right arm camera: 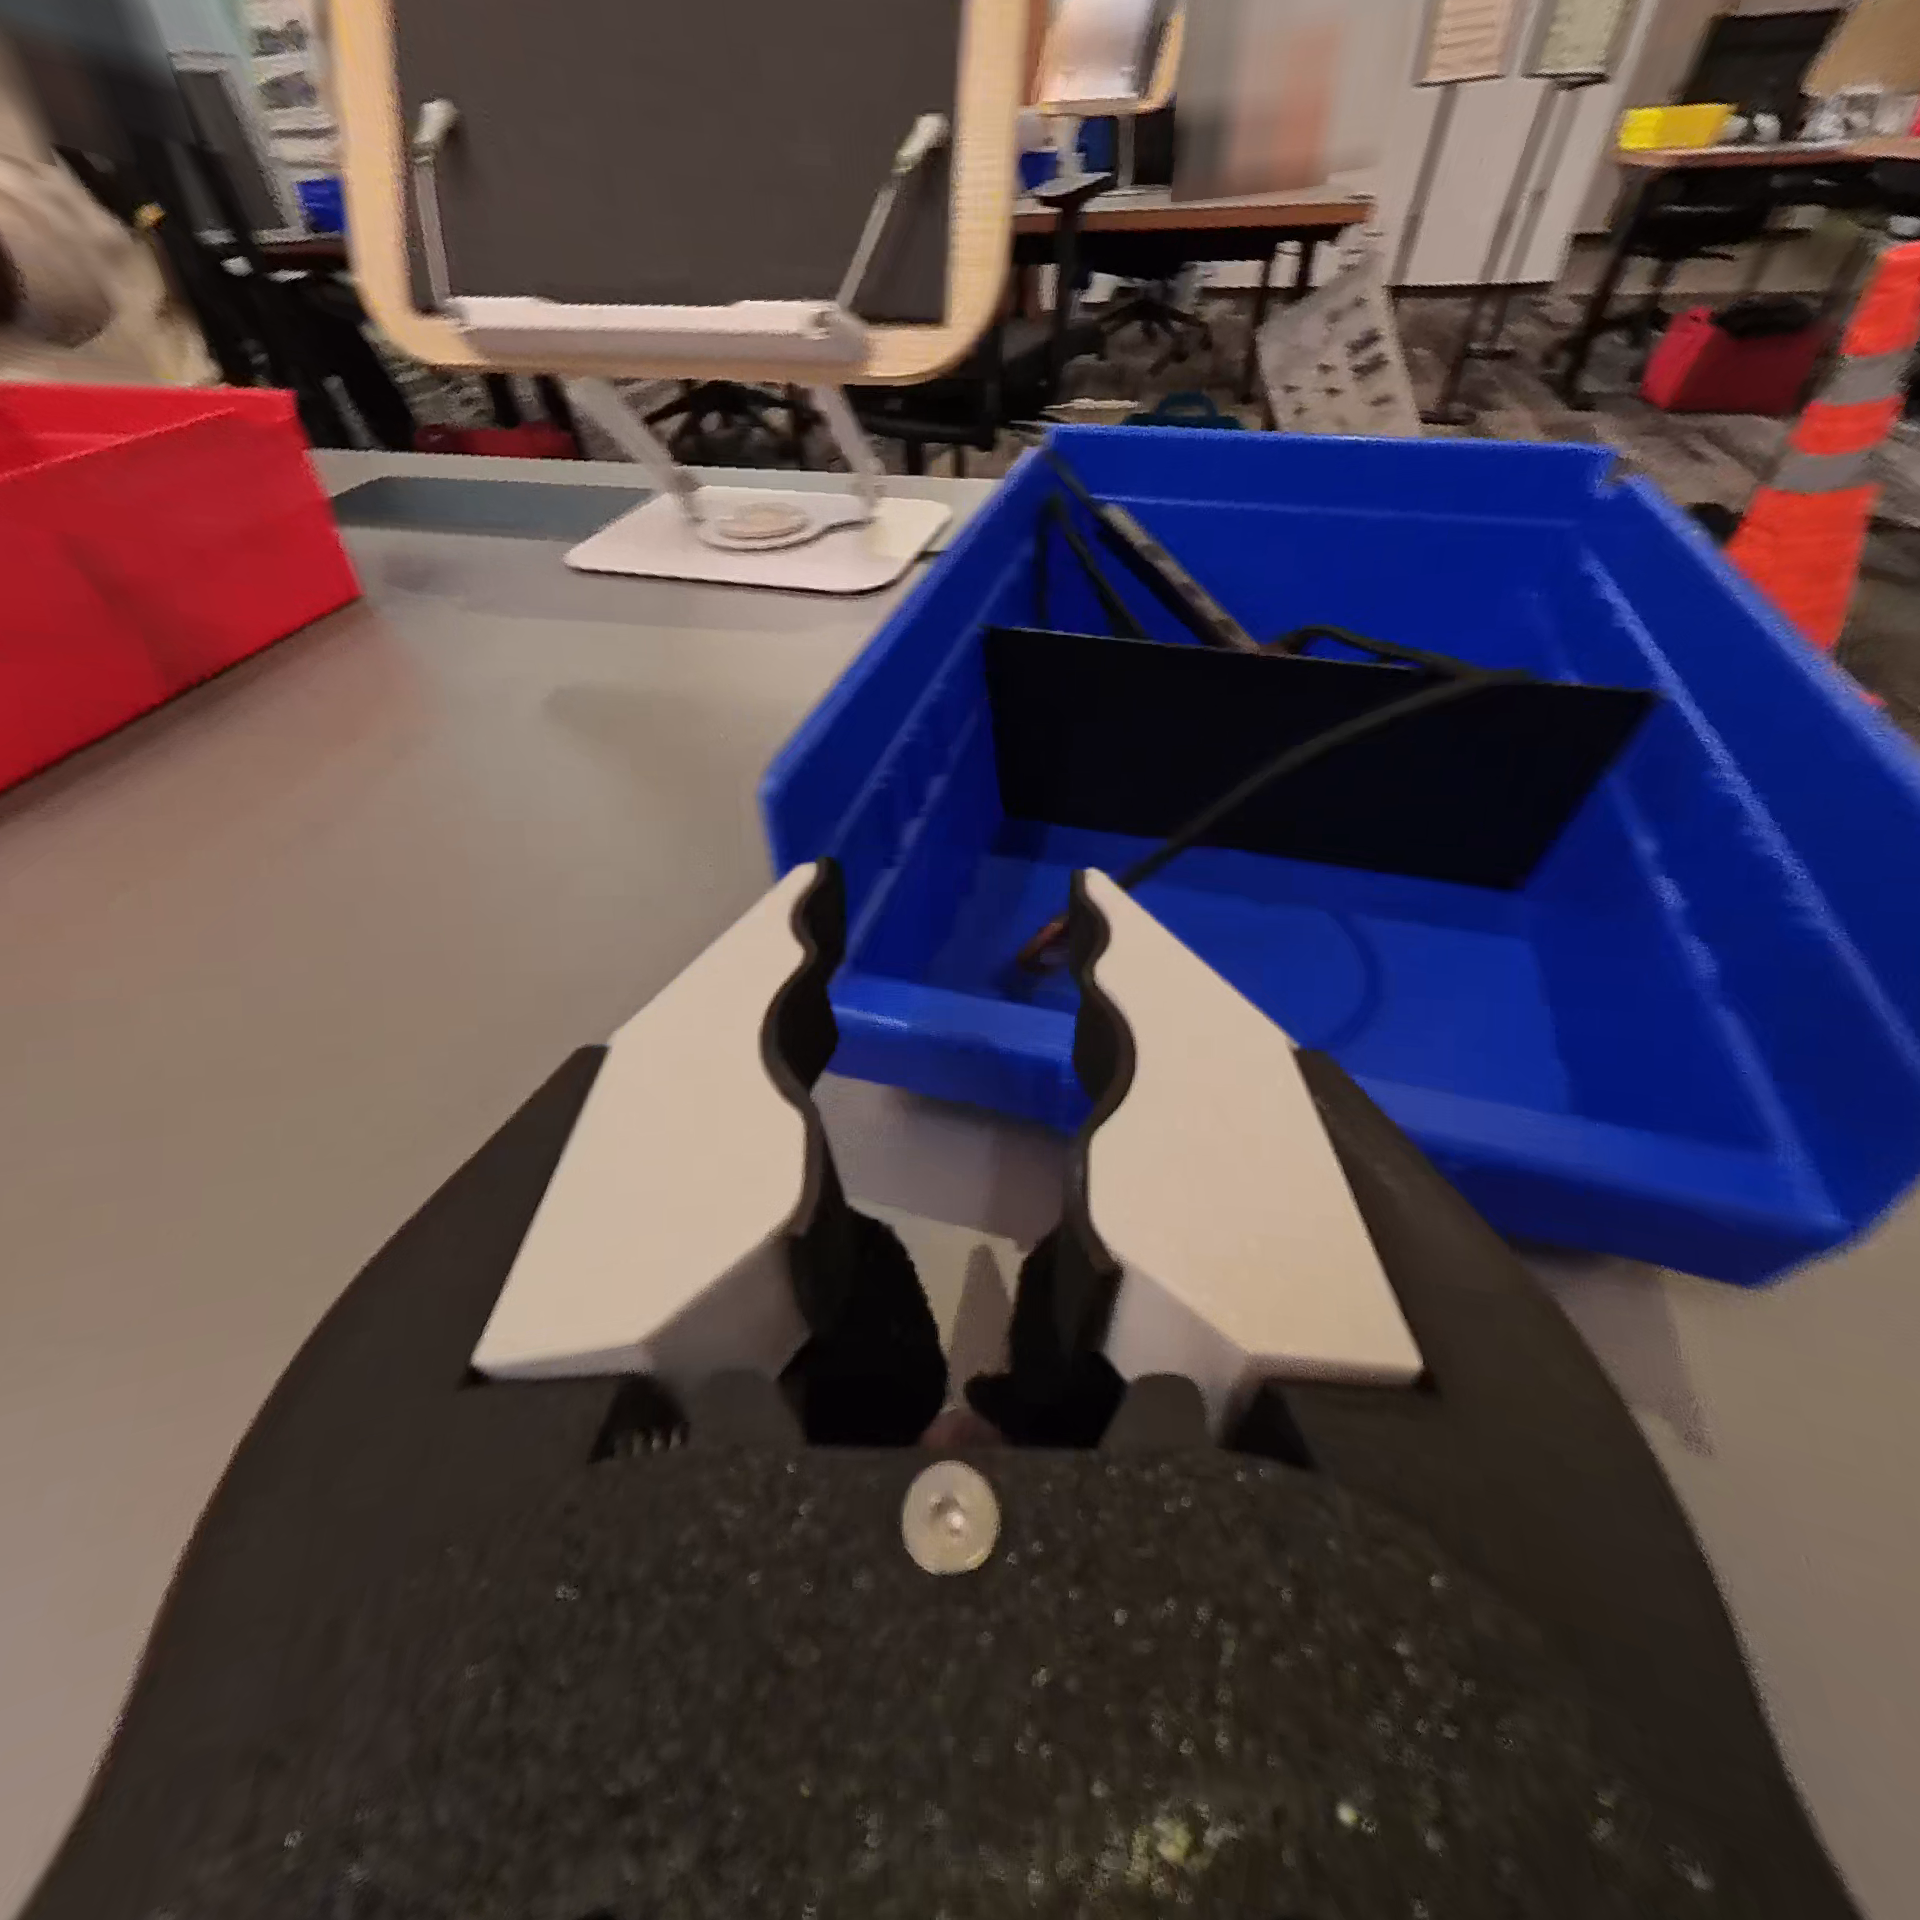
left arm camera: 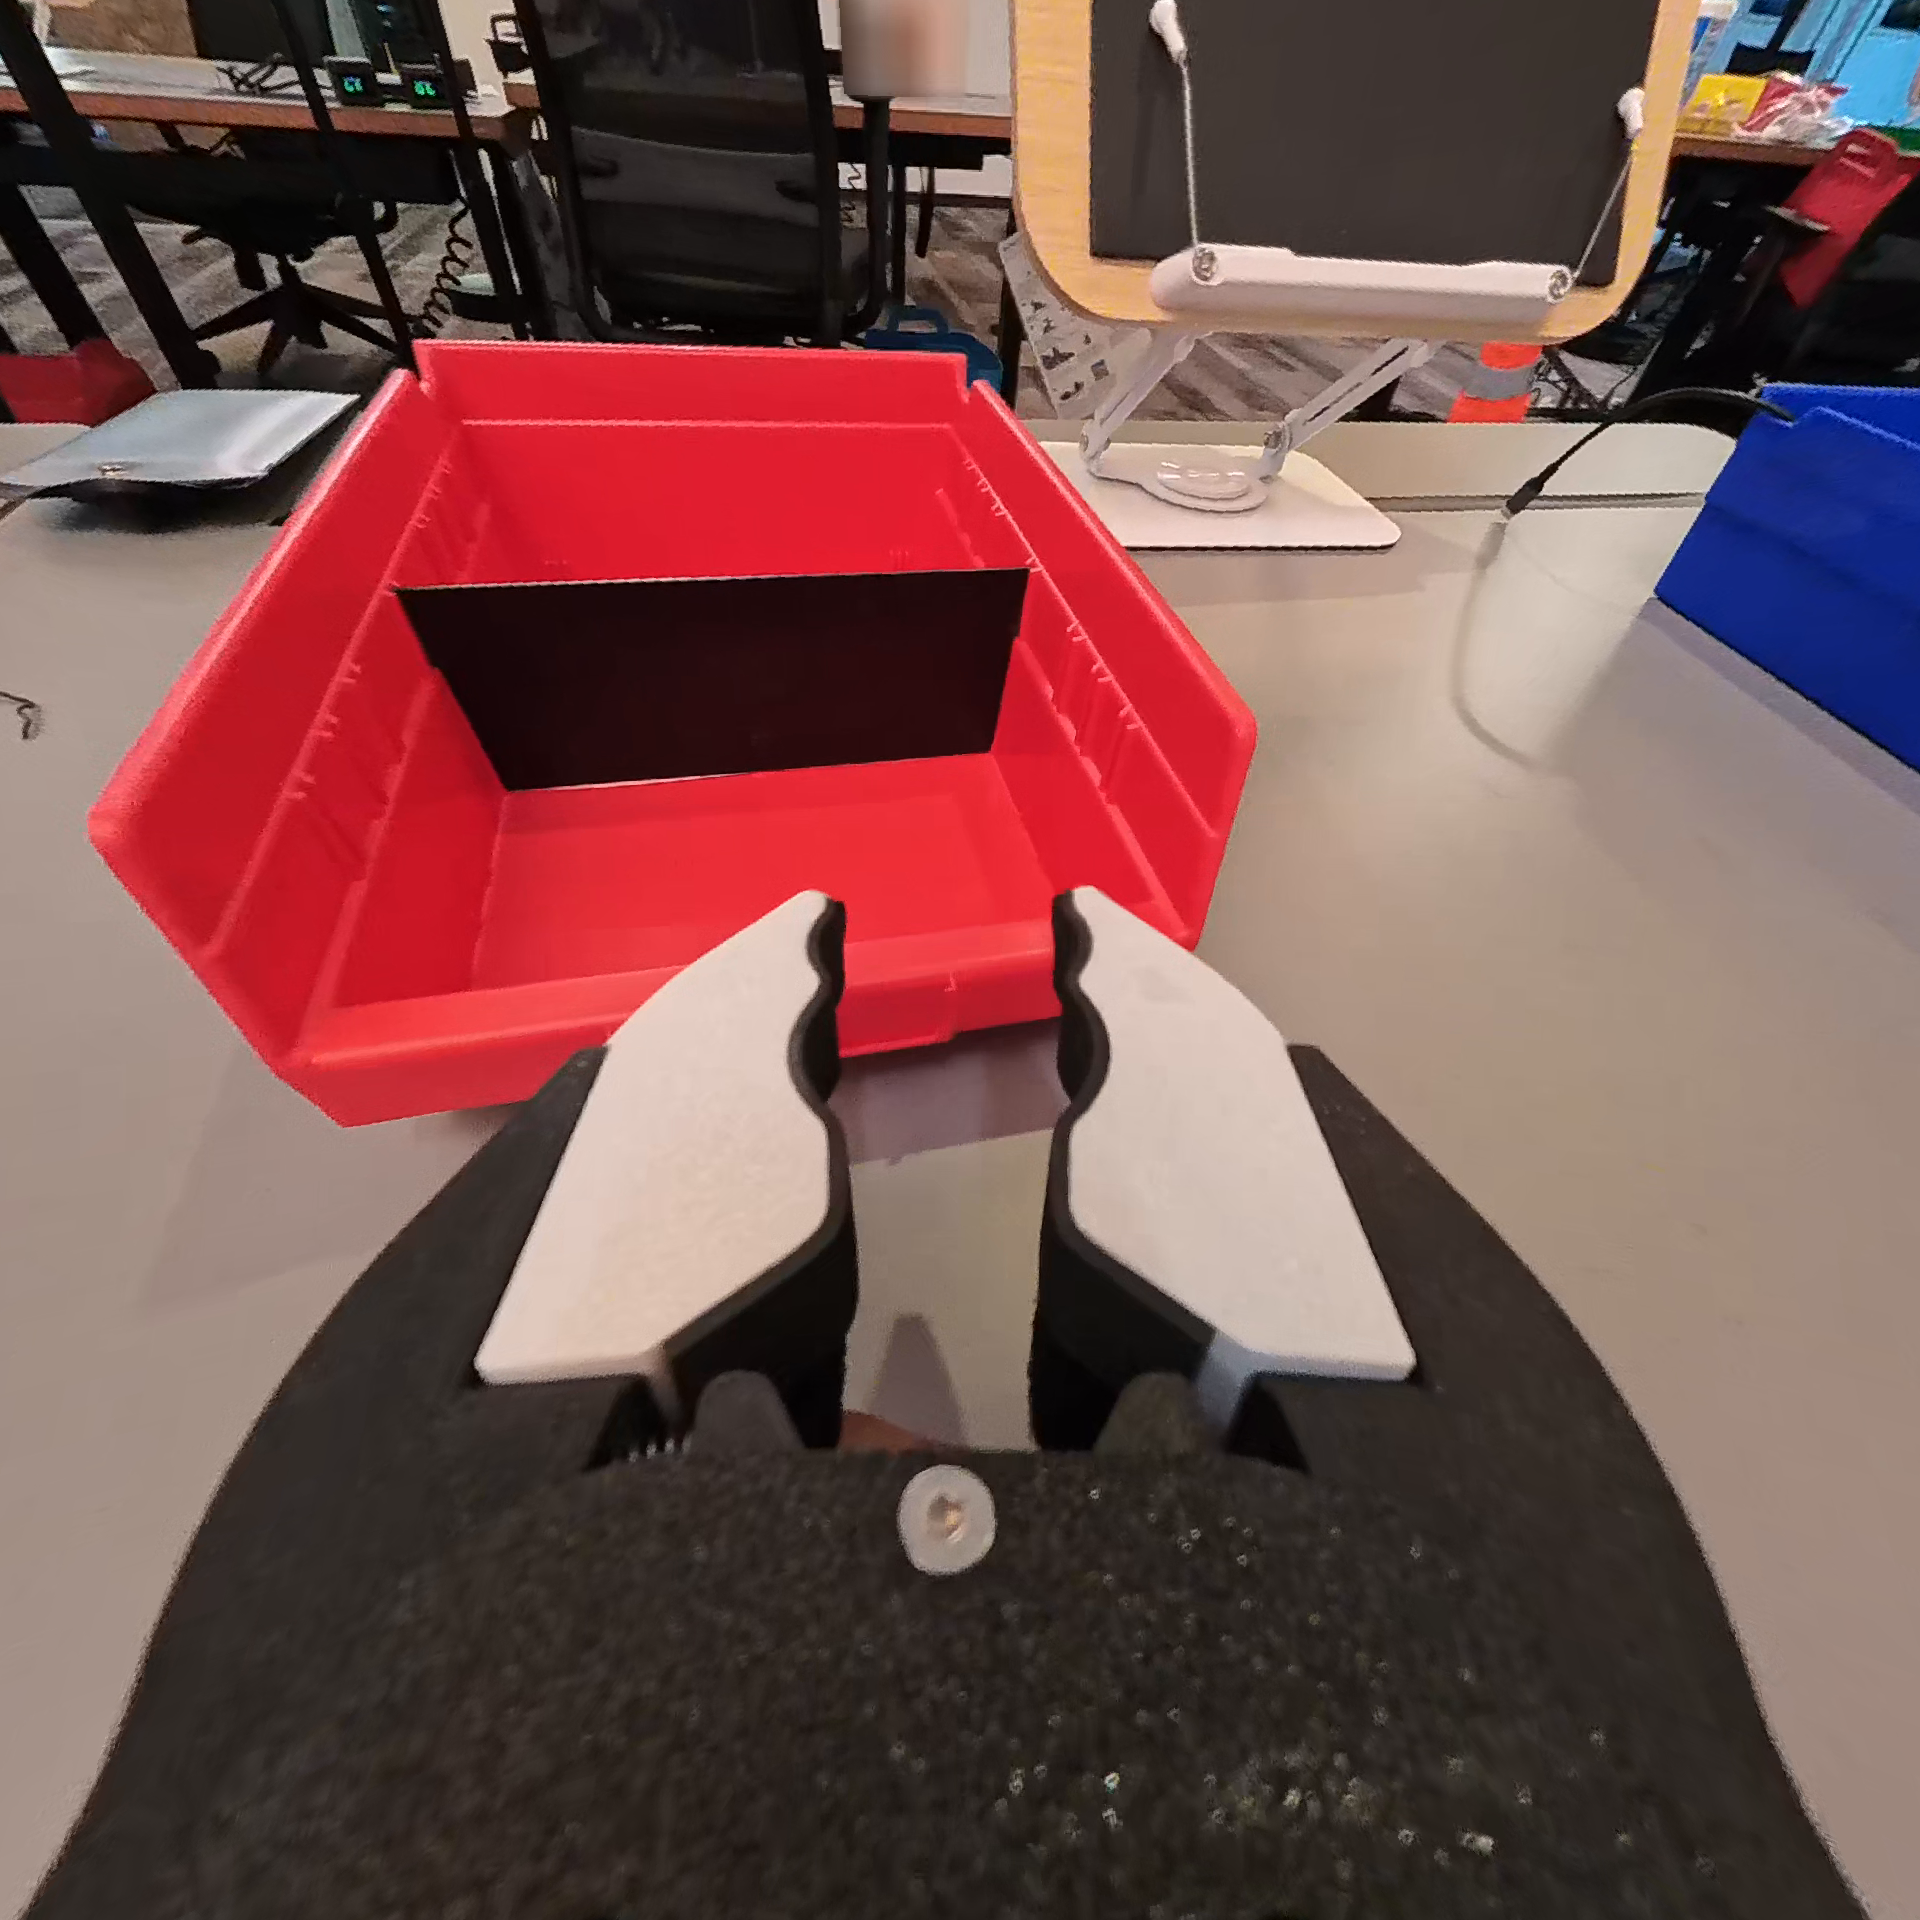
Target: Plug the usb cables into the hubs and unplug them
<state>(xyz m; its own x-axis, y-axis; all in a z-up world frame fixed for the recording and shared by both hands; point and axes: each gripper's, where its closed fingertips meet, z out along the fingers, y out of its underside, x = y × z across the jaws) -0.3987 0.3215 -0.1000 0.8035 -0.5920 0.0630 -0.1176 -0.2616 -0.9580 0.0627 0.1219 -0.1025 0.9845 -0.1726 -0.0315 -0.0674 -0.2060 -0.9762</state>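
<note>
My left gripper (left arm camera: 945, 914) hangs with jaws parted and empty just before the low front lip of the red bin (left arm camera: 343, 665) on the grey table (left arm camera: 1455, 935); a black divider (left arm camera: 717, 675) stands across the bin's middle. My right gripper (right arm camera: 951, 894) is likewise parted and empty at the front corner of the blue bin (right arm camera: 1714, 883), where black cables (right arm camera: 1299, 758) trail over its black divider (right arm camera: 1195, 748).
</note>
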